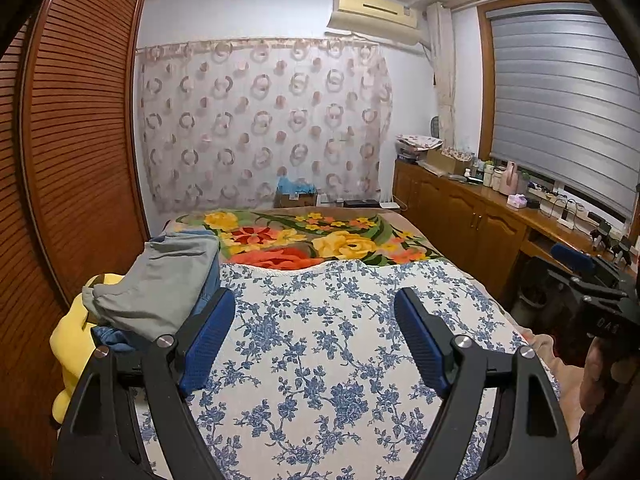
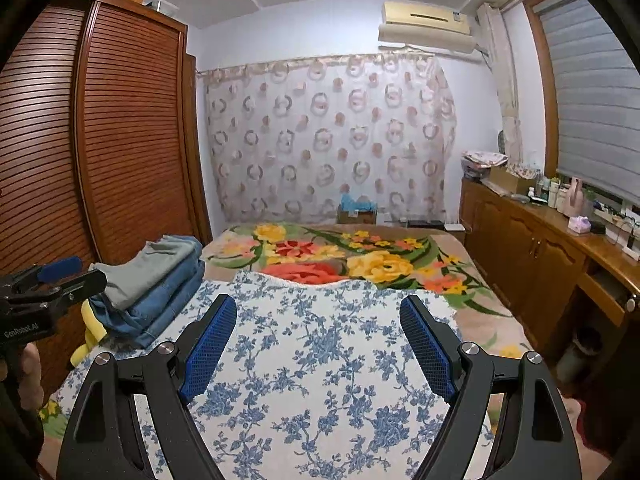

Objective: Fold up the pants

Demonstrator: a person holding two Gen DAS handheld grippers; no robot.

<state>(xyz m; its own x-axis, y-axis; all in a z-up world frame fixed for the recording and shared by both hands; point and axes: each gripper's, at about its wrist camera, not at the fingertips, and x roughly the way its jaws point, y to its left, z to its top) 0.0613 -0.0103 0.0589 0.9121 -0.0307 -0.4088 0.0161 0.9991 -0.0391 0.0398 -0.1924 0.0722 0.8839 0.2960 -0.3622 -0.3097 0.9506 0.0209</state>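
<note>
The pants [image 2: 150, 280] lie folded in a stack, grey pair on top of blue ones, on the bed's left edge, ahead and to the left of the left gripper [image 1: 316, 312] and well left of the right gripper [image 2: 318, 320]. Under the stack, something yellow [image 1: 74, 340] sticks out. Both grippers hover above the blue-flowered cloth [image 1: 320, 360], jaws wide apart with nothing between the blue pads. The right gripper shows at the right edge of the left view, the left gripper at the left edge of the right view. Beyond the cloth lies a bright floral blanket [image 2: 352, 256]. A louvred wardrobe [image 2: 120, 128] stands left, wooden cabinets [image 2: 532, 256] right.
</note>
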